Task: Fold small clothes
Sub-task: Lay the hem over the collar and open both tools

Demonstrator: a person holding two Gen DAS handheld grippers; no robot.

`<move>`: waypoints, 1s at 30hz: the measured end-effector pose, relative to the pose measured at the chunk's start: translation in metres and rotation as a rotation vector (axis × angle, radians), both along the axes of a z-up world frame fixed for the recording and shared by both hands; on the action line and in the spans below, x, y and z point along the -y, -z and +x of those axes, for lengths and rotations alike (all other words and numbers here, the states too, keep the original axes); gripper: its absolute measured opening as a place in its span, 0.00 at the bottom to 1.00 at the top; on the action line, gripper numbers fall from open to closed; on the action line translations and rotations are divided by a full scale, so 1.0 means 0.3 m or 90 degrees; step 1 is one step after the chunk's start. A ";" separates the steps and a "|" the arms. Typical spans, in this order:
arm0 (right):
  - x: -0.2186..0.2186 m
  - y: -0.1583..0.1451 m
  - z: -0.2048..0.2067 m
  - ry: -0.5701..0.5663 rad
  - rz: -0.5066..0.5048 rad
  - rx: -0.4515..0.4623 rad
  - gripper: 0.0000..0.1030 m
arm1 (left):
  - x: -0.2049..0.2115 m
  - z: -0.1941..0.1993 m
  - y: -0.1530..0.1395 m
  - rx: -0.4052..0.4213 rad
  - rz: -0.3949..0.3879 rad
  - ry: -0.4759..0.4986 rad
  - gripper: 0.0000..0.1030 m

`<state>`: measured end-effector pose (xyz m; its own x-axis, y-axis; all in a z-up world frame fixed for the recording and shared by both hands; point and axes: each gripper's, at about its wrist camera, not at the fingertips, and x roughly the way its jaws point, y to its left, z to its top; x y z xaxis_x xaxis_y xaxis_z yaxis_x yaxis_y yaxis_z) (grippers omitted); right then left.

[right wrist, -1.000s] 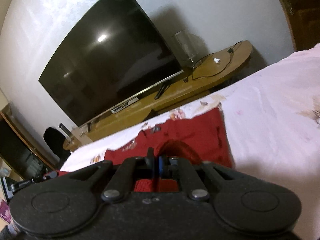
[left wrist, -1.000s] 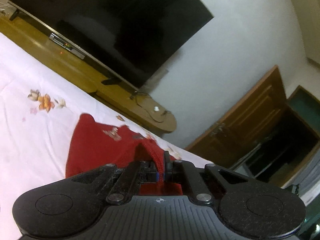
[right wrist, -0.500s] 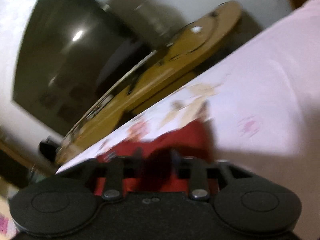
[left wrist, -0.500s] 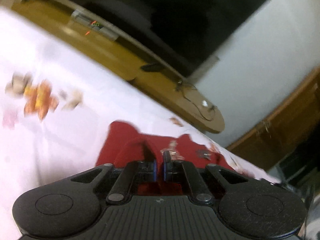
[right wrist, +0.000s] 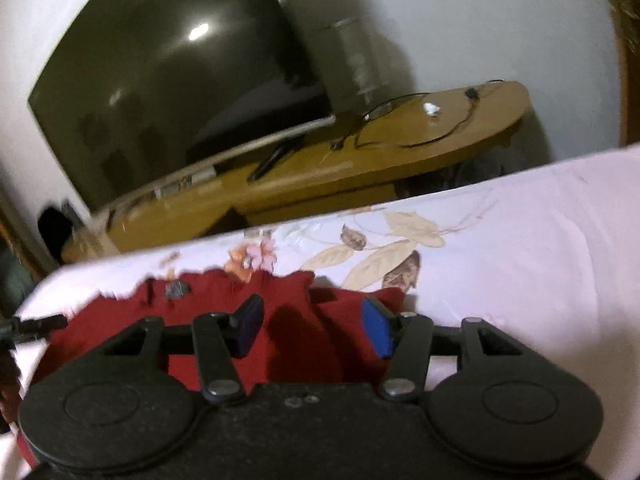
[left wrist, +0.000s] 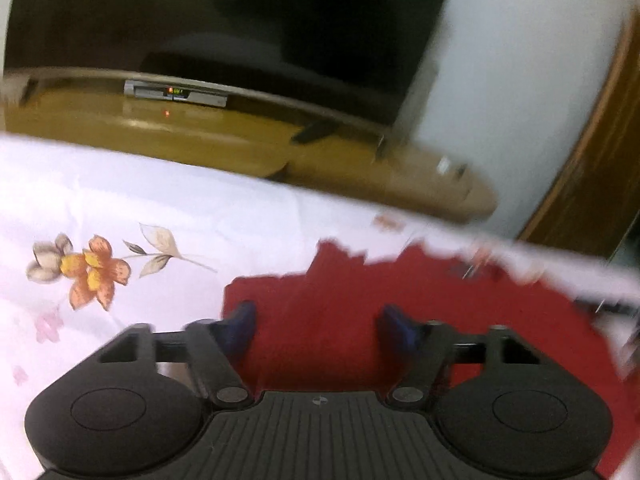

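Red garment (left wrist: pixel 344 320) flat beneath parted fingers (left wrist: pixel 240 320), unpinched.

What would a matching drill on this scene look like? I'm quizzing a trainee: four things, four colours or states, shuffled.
Things:
1. garment
2. bed sheet
3. television
4. left tongs

Colours or states:
A. dark, switched off
B. open, nothing pinched
C. red
D. pale with printed flowers

Pairs: 1-C, 2-D, 3-A, 4-B
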<state>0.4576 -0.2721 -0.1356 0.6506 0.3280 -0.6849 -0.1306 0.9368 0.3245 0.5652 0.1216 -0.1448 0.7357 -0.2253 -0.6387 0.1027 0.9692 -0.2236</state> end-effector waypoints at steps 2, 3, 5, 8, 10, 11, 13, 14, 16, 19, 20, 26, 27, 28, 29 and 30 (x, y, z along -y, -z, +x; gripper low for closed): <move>-0.042 0.020 0.022 -0.032 -0.065 -0.010 0.38 | 0.025 -0.004 0.007 0.008 0.031 0.010 0.20; -0.063 0.029 0.023 -0.050 -0.089 -0.008 0.20 | 0.022 -0.013 0.000 0.021 0.028 -0.003 0.07; -0.101 0.020 0.008 -0.067 -0.140 0.008 0.13 | -0.003 -0.044 -0.034 0.063 0.011 -0.027 0.06; -0.084 -0.040 -0.023 -0.022 -0.147 0.052 0.07 | -0.011 -0.077 -0.063 0.107 0.020 -0.040 0.06; -0.058 -0.051 -0.030 0.004 -0.143 0.062 0.07 | -0.004 -0.054 -0.027 0.074 0.038 -0.037 0.06; -0.052 -0.023 -0.022 0.005 -0.148 0.042 0.07 | 0.000 -0.035 0.008 0.040 0.044 -0.044 0.06; -0.054 0.054 -0.017 0.002 -0.177 0.008 0.08 | -0.005 -0.030 0.001 0.042 0.034 -0.059 0.07; -0.058 0.060 -0.028 0.003 -0.180 0.023 0.08 | -0.003 -0.029 0.002 0.038 0.036 -0.057 0.08; -0.057 0.058 -0.035 0.010 -0.178 0.029 0.07 | -0.018 -0.030 -0.007 0.028 0.027 -0.052 0.15; -0.036 0.013 -0.043 0.020 -0.159 0.036 0.31 | -0.039 -0.057 -0.054 0.055 0.026 -0.095 0.49; -0.033 -0.038 -0.071 0.035 -0.163 0.074 0.35 | -0.032 -0.088 -0.087 0.092 0.050 -0.116 0.57; -0.248 -0.129 -0.049 -0.128 -0.103 0.104 0.55 | 0.277 -0.067 -0.139 0.105 0.042 0.111 0.61; -0.304 -0.109 -0.035 -0.152 -0.100 0.090 0.52 | 0.326 -0.056 -0.113 0.086 0.046 0.134 0.61; -0.348 -0.083 -0.019 -0.173 -0.092 0.071 0.47 | 0.358 -0.047 -0.087 0.069 0.050 0.146 0.61; -0.388 -0.047 -0.004 -0.196 -0.092 0.045 0.45 | 0.382 -0.043 -0.046 0.046 0.064 0.159 0.61; -0.410 -0.020 0.001 -0.210 -0.104 0.029 0.44 | 0.385 -0.039 -0.019 0.035 0.084 0.164 0.64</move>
